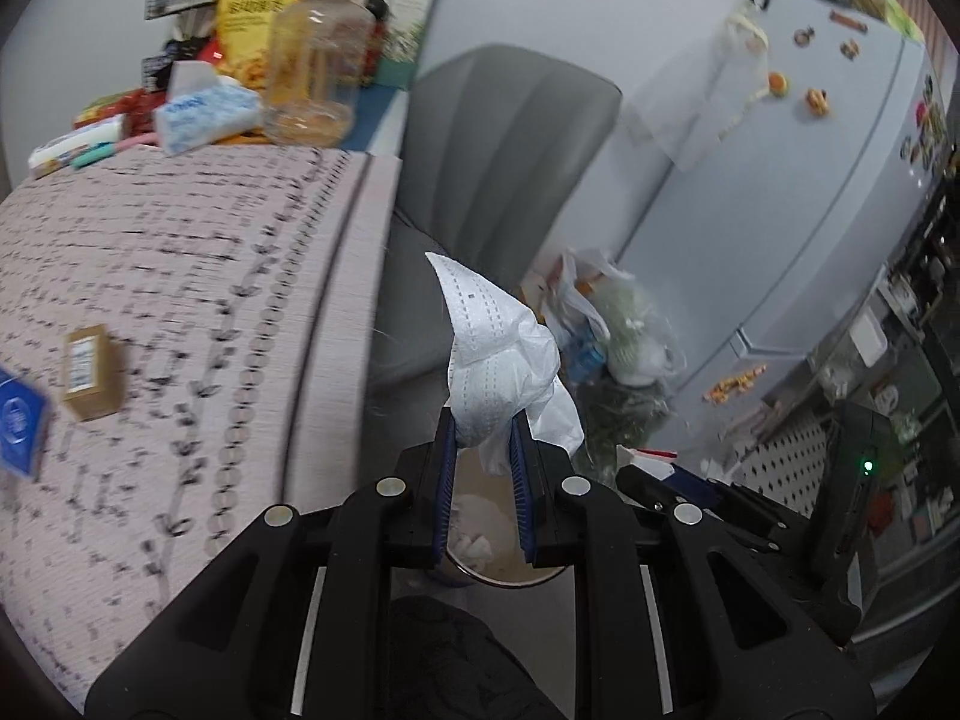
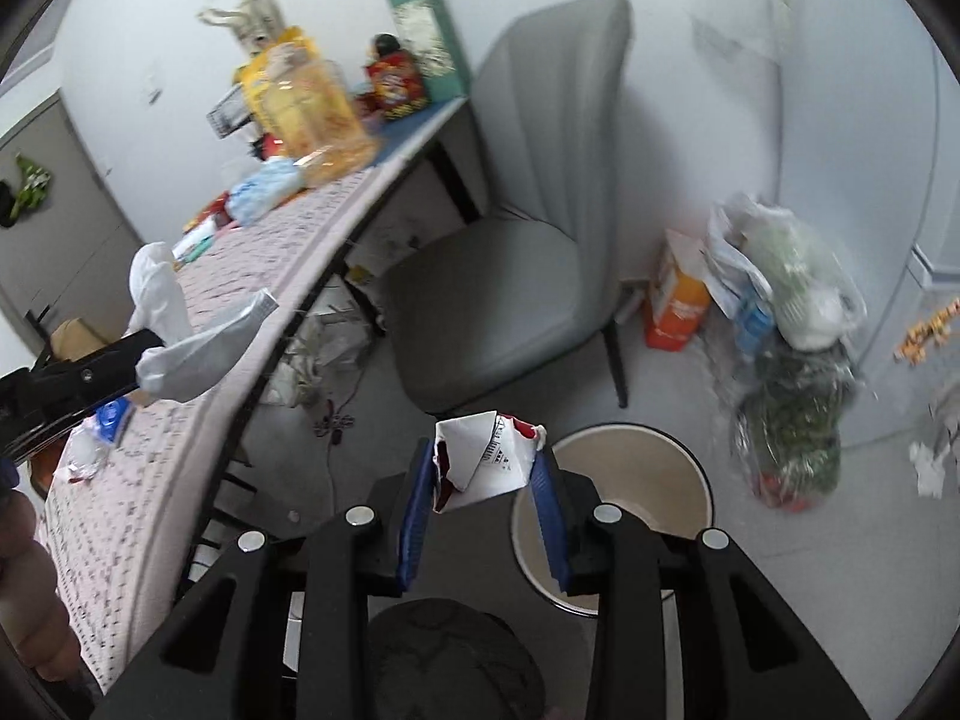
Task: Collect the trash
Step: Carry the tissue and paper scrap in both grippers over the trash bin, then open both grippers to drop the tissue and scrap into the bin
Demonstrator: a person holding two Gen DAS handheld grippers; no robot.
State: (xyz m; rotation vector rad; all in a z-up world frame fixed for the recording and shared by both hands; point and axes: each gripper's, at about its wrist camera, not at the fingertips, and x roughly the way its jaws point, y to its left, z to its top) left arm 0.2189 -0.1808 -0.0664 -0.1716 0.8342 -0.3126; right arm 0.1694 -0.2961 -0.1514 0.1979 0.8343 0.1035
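Observation:
My left gripper [image 1: 483, 432] is shut on a crumpled white tissue [image 1: 498, 348] and holds it above the round trash bin [image 1: 480, 570], which has white scraps in it. In the right wrist view the left gripper [image 2: 141, 369] shows at the left over the table edge with the tissue [image 2: 180, 354] in it. My right gripper [image 2: 483, 462] is shut on a folded white and red paper wrapper [image 2: 486, 456], just left of the beige trash bin [image 2: 636, 480] on the floor.
A table with a patterned cloth [image 1: 180, 300] carries a small brown box [image 1: 90, 372], a blue packet [image 1: 18, 426], a tissue pack [image 1: 204, 114] and a plastic jar [image 1: 318, 60]. A grey chair [image 2: 510, 276] stands by the table. Full plastic bags [image 2: 786, 312] lean by the fridge [image 1: 810, 180].

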